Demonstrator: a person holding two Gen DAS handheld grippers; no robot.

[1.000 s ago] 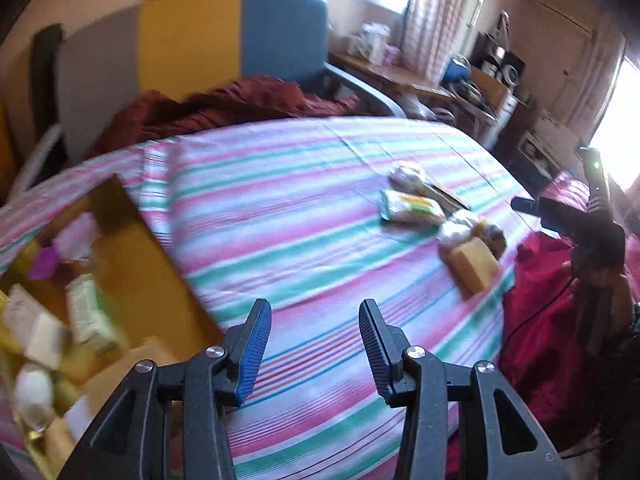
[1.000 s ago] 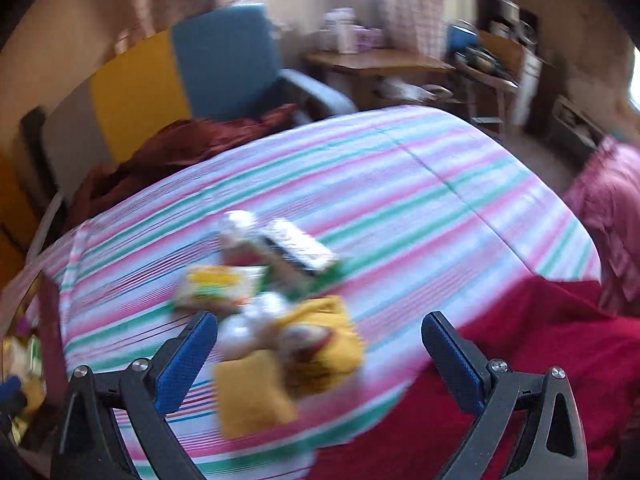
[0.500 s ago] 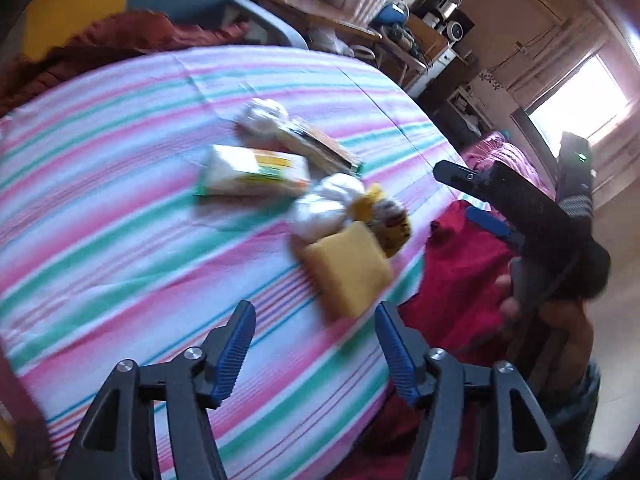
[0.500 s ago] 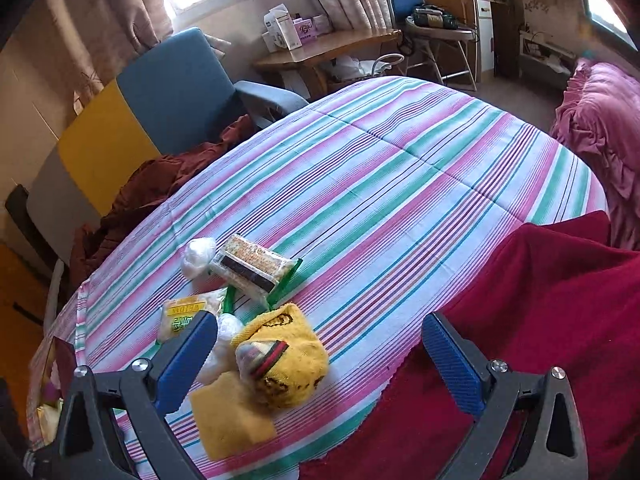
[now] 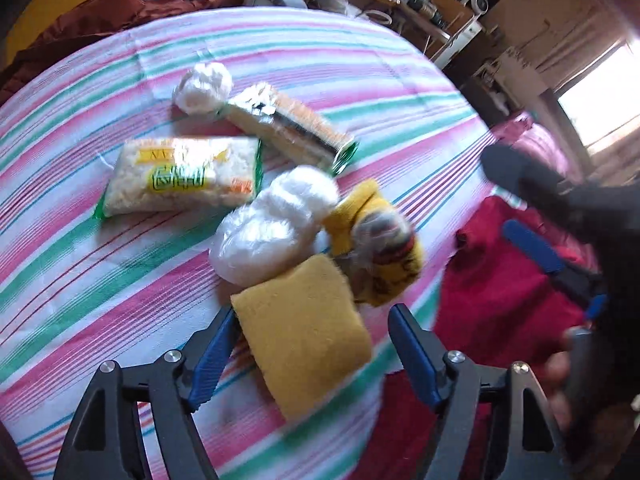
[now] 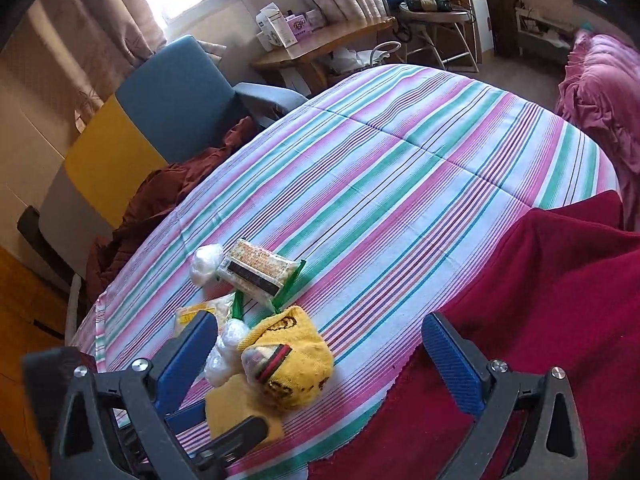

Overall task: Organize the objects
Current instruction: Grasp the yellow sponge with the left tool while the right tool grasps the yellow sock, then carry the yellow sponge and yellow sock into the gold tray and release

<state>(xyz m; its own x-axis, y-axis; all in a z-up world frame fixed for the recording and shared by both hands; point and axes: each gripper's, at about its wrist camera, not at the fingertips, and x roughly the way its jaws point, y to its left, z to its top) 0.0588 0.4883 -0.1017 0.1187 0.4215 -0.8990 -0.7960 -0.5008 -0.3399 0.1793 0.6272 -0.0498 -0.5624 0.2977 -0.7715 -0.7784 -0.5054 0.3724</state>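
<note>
A yellow sponge [image 5: 304, 336] lies at the near edge of a pile on the striped cloth [image 5: 80, 272]. My left gripper [image 5: 312, 328] points down over it. Its jaws are opening, with the sponge between them and the pads not pressing on it. Behind the sponge lie a white plastic bag [image 5: 272, 228], a yellow knitted sock [image 5: 384, 256], a noodle packet [image 5: 184, 176], a foil-ended cracker pack [image 5: 288, 124] and a white bundle [image 5: 204, 86]. My right gripper [image 6: 320, 328] hovers open at the right of the pile, holding nothing.
A red cloth [image 6: 540, 320] covers the near right corner. A brown blanket [image 6: 168, 200] and a blue and yellow chair [image 6: 168, 92] stand beyond the far edge. A wooden desk [image 6: 320, 40] and pink bedding [image 6: 600, 80] lie further back.
My left gripper swung right from the yellow box to the pile, tilted down and widened its jaws around the sponge. The right gripper rolled a little and stayed open.
</note>
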